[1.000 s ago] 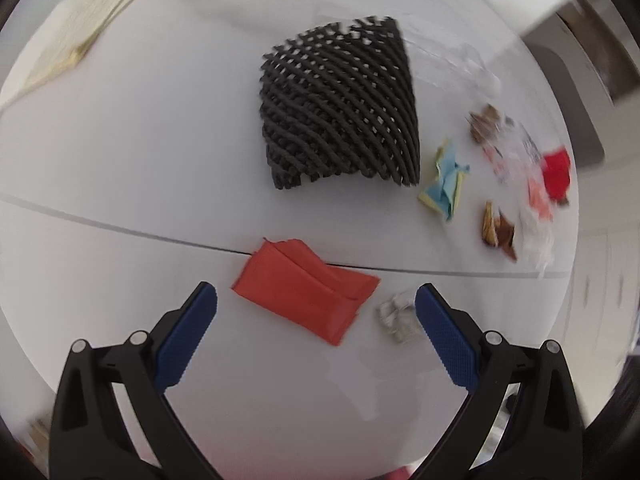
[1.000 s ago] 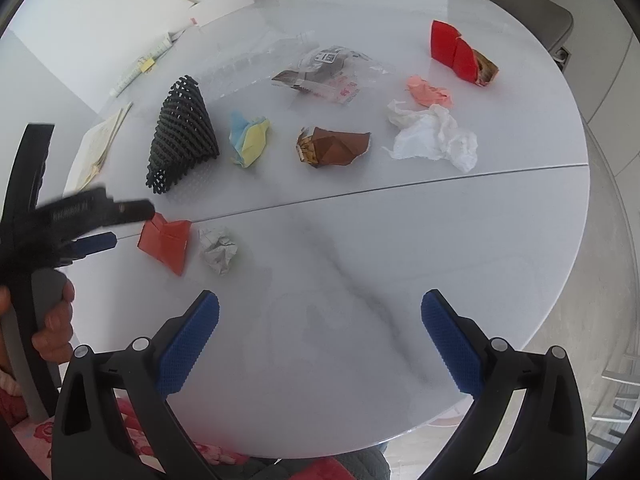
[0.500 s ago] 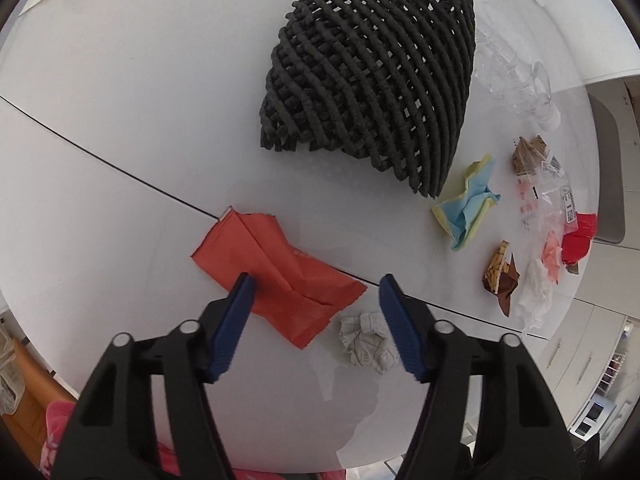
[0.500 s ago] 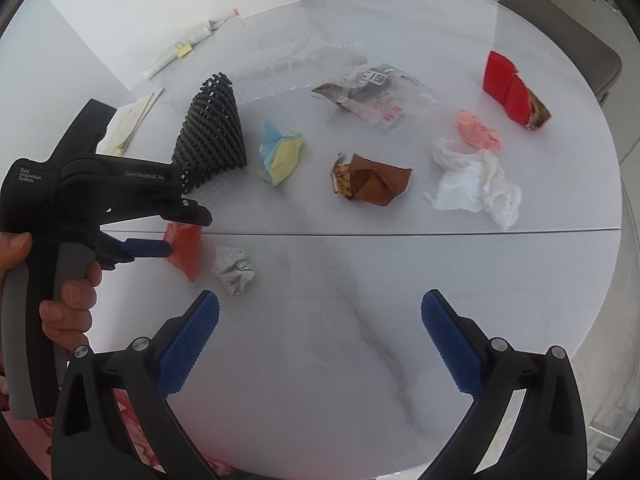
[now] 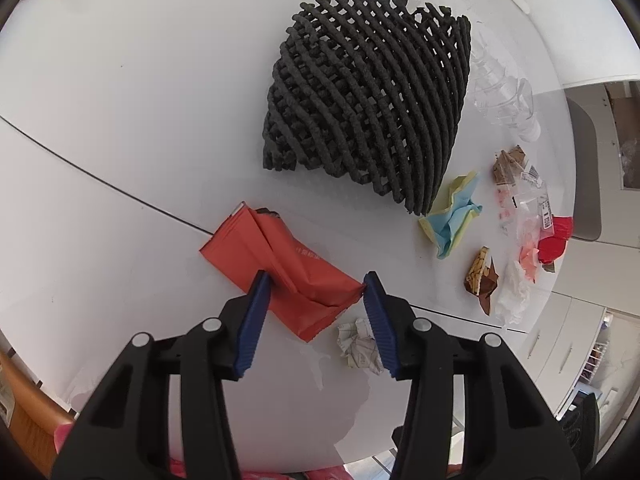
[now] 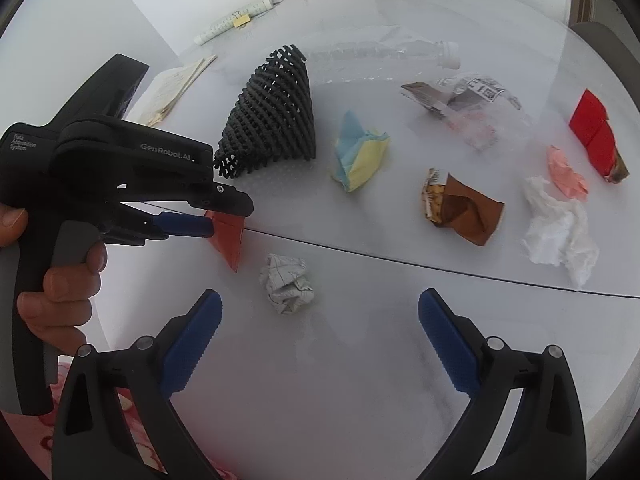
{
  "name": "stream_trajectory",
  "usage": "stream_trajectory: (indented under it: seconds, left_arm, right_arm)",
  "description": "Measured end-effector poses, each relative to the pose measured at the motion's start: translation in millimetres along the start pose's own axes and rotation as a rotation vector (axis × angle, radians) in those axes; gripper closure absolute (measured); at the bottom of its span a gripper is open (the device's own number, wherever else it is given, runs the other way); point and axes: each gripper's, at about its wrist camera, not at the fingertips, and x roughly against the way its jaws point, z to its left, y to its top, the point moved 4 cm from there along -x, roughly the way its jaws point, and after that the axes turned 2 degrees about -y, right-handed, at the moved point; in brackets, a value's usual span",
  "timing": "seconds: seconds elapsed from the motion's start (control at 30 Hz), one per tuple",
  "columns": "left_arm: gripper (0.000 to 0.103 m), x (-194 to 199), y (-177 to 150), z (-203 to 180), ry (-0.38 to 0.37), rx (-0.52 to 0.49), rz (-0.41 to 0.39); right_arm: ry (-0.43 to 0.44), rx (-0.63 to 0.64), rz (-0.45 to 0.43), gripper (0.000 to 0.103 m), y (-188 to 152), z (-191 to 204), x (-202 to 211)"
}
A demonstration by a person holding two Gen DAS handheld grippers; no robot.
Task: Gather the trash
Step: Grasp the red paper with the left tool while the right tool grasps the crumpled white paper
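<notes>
Two grippers over white table (image 5: 120, 120). Left gripper (image 5: 316, 284) half-closed, blue pads astride near end of orange wrapper (image 5: 280, 272); right pad touches its corner, firm grip unclear. Wrapper lies flat on table seam near front edge, long axis diagonal, far end toward black mesh basket (image 5: 368, 108). Crumpled paper ball (image 5: 358, 346) partly hidden behind right pad. Right gripper (image 6: 320, 320) wide, empty, above table just behind paper ball.

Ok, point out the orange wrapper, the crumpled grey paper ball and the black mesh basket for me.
orange wrapper (image 5: 280, 264): left wrist view, on its creased middle.
crumpled grey paper ball (image 6: 286, 282): right wrist view, on its centre.
black mesh basket (image 5: 368, 100): left wrist view, on its woven side wall.
</notes>
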Motion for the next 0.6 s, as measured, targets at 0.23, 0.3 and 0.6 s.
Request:
stream_trajectory:
  seconds: [0.23,0.3,0.6]
  left_arm:
    - [0.051,-1,8,-5,-0.01,-0.016,0.033]
    - [0.049,2,6,-6,-0.013,-0.013,0.033]
    - [0.024,8,6,-1,0.022,0.153,0.019]
  right_arm:
    - [0.007,-0.007,0.011,0.005,4,0,-3]
    - [0.007,-0.013,0.014,0.005,2,-2,-4]
    - [0.019,-0.034,0.021,0.005,-5,-8,-4]
